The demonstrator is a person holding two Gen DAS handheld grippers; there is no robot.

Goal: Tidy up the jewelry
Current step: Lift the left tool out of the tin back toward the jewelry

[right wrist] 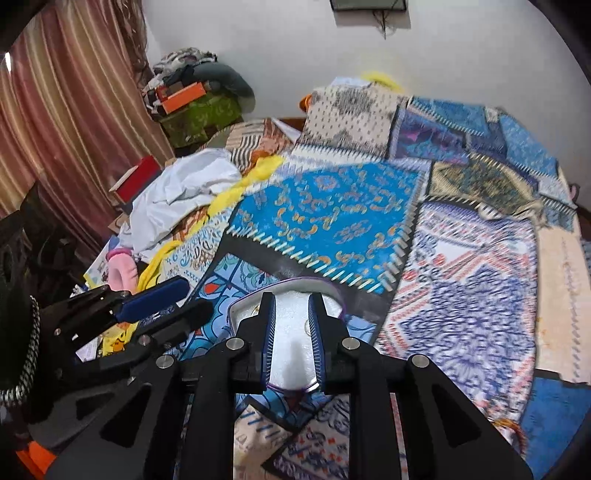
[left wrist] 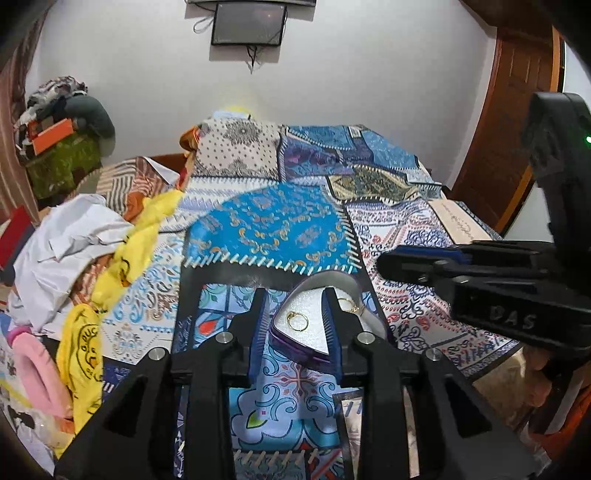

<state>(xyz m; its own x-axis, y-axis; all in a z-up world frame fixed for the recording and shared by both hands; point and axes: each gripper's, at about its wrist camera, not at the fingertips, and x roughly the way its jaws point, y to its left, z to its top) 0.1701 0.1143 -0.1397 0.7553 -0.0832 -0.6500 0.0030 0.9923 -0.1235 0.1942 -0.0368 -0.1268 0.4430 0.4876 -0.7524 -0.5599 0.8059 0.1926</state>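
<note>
Left tongs [left wrist: 295, 295]: blue-padded fingers apart, nothing clamped. They hover over the purple-rimmed heart-shaped jewelry box [left wrist: 314, 347], which lies open on the patchwork blue-patterned bedspread [left wrist: 277, 229]. Right finger hides part of the box's white lining.

On the lining: a thin gold ring [left wrist: 297, 320], fully visible between the fingers, and a second gold piece [left wrist: 351, 306] just right of the right finger, partly hidden, shape hard to make out.

Right tongs [right wrist: 291, 306]: narrow gap, pads not pressing on anything, also above the same box [right wrist: 288, 373]. Only a small gold glint shows by the right pad; box's sides are hidden behind the fingers. Right view is blurred toward its right side.

Left of the box: crumpled white cloth [left wrist: 62, 251] and yellow printed fabric [left wrist: 122, 258], both cut off by the frame edge.

Far end: pillow area under the bedspread, white wall, dark framed panel [left wrist: 249, 24] cropped at the top, wooden door [left wrist: 517, 110] at right.
</note>
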